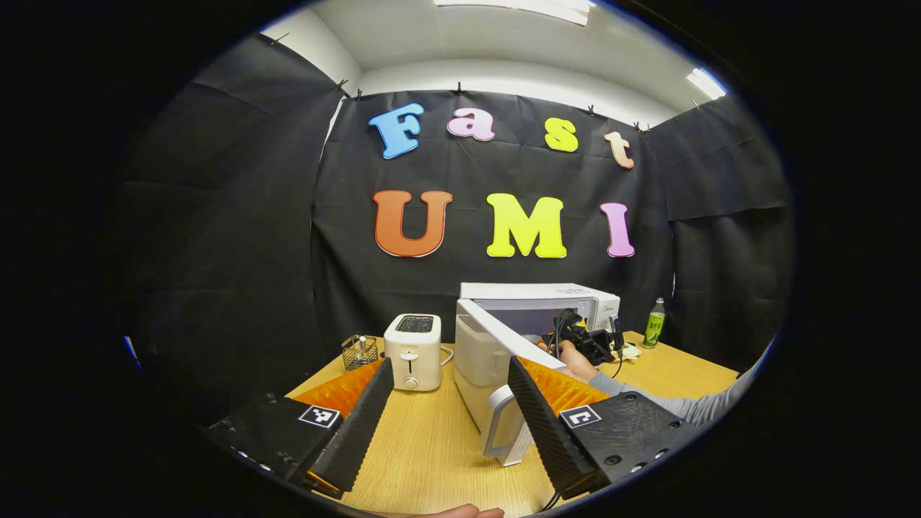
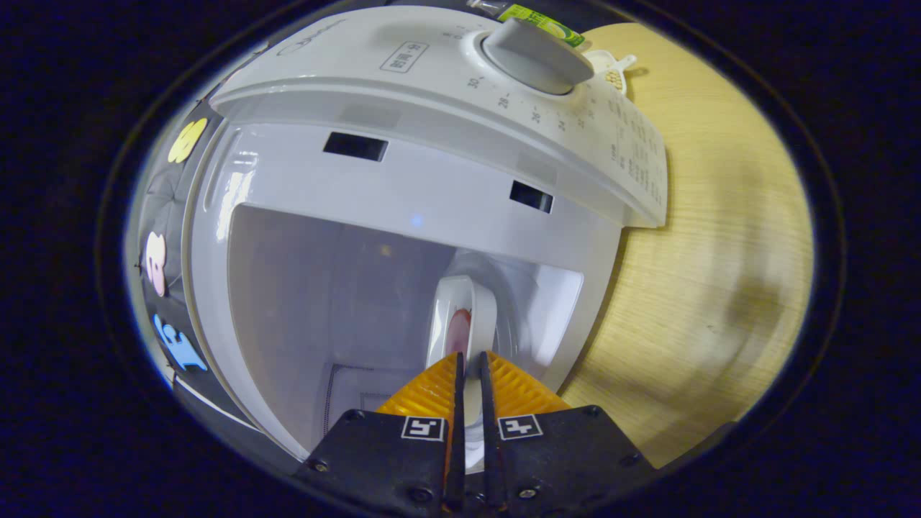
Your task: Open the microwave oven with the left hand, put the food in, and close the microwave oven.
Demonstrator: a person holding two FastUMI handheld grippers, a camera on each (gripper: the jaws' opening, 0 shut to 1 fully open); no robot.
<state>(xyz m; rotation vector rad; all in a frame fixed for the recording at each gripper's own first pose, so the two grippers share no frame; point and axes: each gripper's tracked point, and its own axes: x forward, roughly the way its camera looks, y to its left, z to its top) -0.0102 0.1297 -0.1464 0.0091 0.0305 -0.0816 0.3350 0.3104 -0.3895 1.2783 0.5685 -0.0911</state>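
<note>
Left hand-held gripper [image 1: 450,410] spread; right hand-held gripper [image 2: 469,360] pinches plate [image 2: 460,320] edge-on — inside microwave [image 2: 403,187].

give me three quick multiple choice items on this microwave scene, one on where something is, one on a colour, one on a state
1. Where does the toaster stand relative to the microwave in the left gripper view?
A. on top of it
B. to its left on the table
C. inside it

2. What colour is the bottle by the microwave?
A. green
B. red
C. blue

3. What state is the microwave door in?
A. shut
B. removed and lying flat
C. swung open

Answers:
1 B, the toaster sits on the wooden table left of the oven.
2 A, the bottle at the oven's right side is green.
3 C, the door stands out toward the camera, and in the right gripper view the right gripper holds a white dish edge-on inside the open cavity.
</note>
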